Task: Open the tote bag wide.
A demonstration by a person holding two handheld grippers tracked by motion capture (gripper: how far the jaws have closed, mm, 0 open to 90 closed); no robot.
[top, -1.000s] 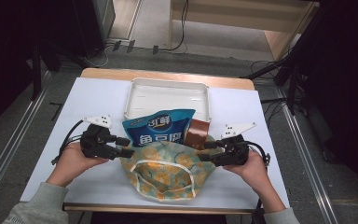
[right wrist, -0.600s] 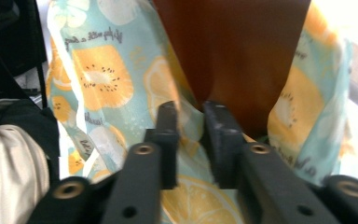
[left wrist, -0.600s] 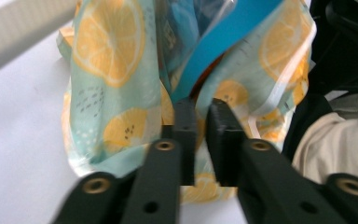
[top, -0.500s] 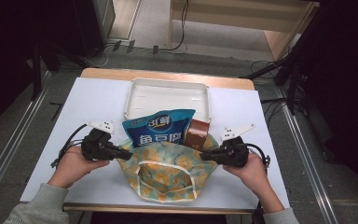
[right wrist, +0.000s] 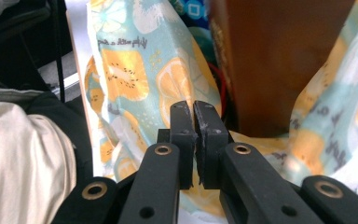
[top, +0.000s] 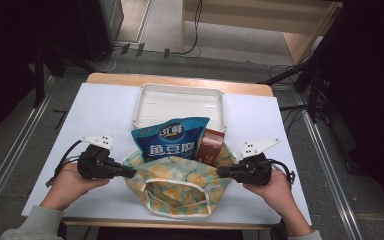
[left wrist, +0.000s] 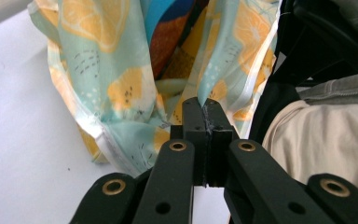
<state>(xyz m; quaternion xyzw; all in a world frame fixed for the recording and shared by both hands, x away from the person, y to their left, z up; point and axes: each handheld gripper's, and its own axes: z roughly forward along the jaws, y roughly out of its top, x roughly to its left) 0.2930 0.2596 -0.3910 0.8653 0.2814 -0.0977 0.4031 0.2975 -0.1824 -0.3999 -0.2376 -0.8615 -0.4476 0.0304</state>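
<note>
high view: white table [top: 105,110] over grey floor [top: 10,150], both tongs clamped on fabric bag [top: 180,185].

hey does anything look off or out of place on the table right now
Nothing looks spilled or damaged. The blue snack bag and brown box stick out of the fabric bag, leaning toward the white tray.

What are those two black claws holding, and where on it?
The left gripper and right gripper each pinch the lemon-print cloth bag at opposite side edges of its open mouth.
</note>
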